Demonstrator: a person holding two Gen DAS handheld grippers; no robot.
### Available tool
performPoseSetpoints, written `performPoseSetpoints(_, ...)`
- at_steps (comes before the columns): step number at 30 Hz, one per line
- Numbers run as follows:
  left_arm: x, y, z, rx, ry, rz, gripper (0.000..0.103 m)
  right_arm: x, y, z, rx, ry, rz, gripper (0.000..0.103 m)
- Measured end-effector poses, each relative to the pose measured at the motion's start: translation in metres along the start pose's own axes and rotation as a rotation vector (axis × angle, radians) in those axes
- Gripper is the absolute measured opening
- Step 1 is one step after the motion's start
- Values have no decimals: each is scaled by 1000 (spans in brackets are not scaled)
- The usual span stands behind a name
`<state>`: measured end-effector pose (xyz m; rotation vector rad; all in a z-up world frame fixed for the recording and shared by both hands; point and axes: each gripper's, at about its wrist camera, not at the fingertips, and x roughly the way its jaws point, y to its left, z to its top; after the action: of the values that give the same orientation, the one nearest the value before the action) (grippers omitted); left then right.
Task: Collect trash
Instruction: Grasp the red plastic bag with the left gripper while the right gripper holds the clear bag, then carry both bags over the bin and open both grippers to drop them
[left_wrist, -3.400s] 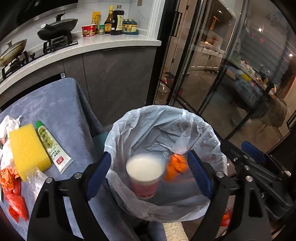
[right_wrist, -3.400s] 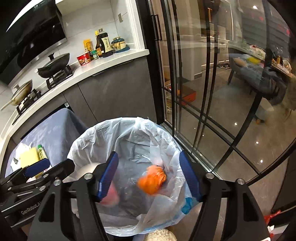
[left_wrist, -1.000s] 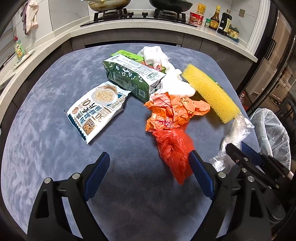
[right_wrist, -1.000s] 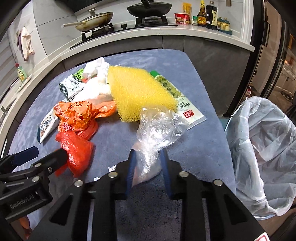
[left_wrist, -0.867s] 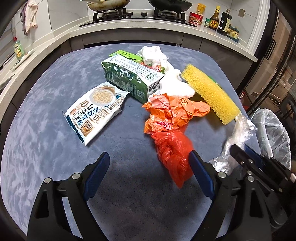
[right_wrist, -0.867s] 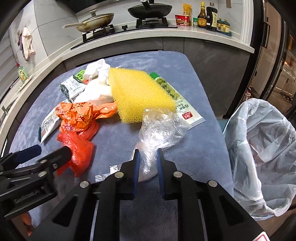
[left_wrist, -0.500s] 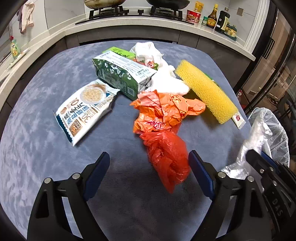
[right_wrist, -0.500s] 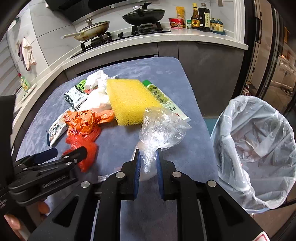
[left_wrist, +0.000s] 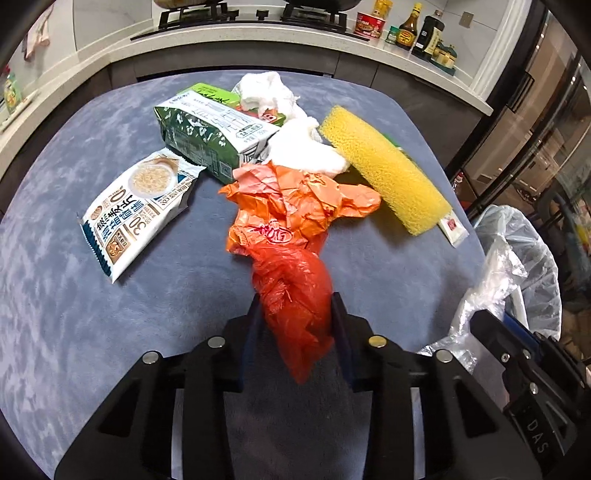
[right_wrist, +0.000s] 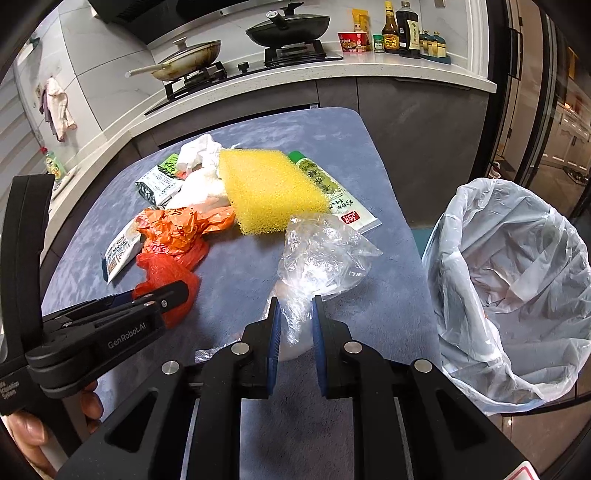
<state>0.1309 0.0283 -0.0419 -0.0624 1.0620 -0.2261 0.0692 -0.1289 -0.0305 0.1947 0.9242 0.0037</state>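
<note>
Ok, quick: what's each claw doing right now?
Left claw: closing around the red plastic bag, which sits between its jaws.
Right claw: shut on the clear plastic bag.

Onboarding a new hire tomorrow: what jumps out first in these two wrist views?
The heap of litter mid-table: a yellow sponge on the far right side, an orange wrapper beside it. The left gripper is closing around a red plastic bag at the heap's near end, while the right gripper pinches a clear plastic bag. A lined trash bin stands open just off the table's right edge.
</note>
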Motion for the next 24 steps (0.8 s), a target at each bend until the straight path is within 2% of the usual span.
performPoseSetpoints(11, -46, -22, -16, 28, -33, -29, 32, -34, -13, -8, 3, -56, -9, 15)
performPoseSetpoints(24, -107, -68, -18, 111, -148, -85, 32, -89, -52, -6, 60, -165, -25, 15)
